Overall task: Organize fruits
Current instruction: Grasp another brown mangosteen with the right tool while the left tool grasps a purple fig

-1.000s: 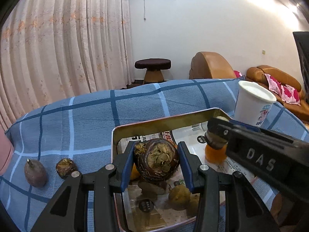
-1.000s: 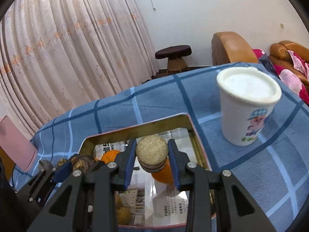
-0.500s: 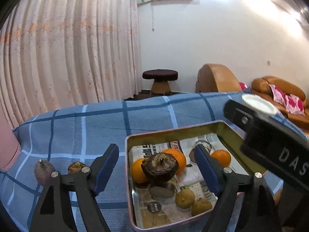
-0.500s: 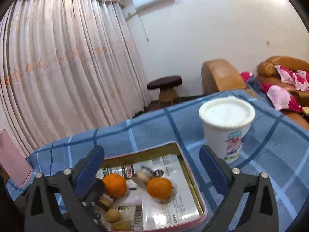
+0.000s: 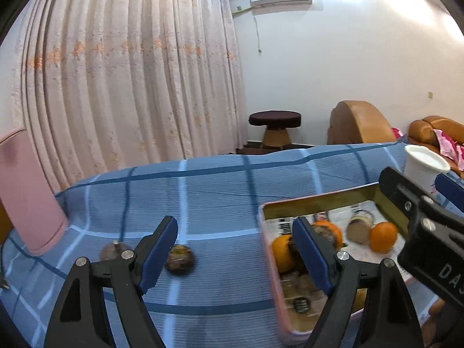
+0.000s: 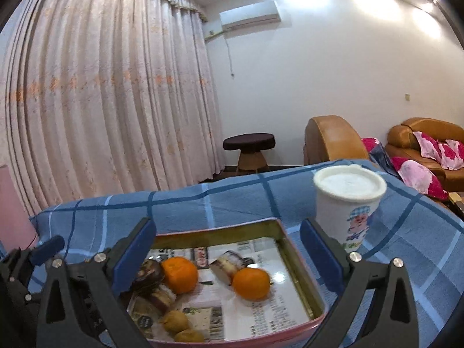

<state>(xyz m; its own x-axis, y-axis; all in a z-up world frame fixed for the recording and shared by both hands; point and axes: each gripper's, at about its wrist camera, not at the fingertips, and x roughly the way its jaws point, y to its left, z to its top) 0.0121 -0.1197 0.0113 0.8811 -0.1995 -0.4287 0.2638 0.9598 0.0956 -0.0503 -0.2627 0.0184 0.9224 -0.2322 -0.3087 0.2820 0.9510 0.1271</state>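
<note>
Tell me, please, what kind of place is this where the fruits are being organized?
Most likely a home living room. An orange-brown sofa with pink cushions stands by the wall, long curtains cover the side, and an air conditioner hangs high up. The fruit tray rests on a blue checked cloth.

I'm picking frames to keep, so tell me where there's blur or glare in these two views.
Left wrist view: motion blur smears the tin tray and dark fruits on the cloth; glare on the upper right wall. Right wrist view: sharper, slight blur on the oranges; ceiling lights flare on the wall; fisheye bends the curtain.

Pink curtains (image 6: 110,101), perhaps leather sofa (image 6: 426,133)
</note>
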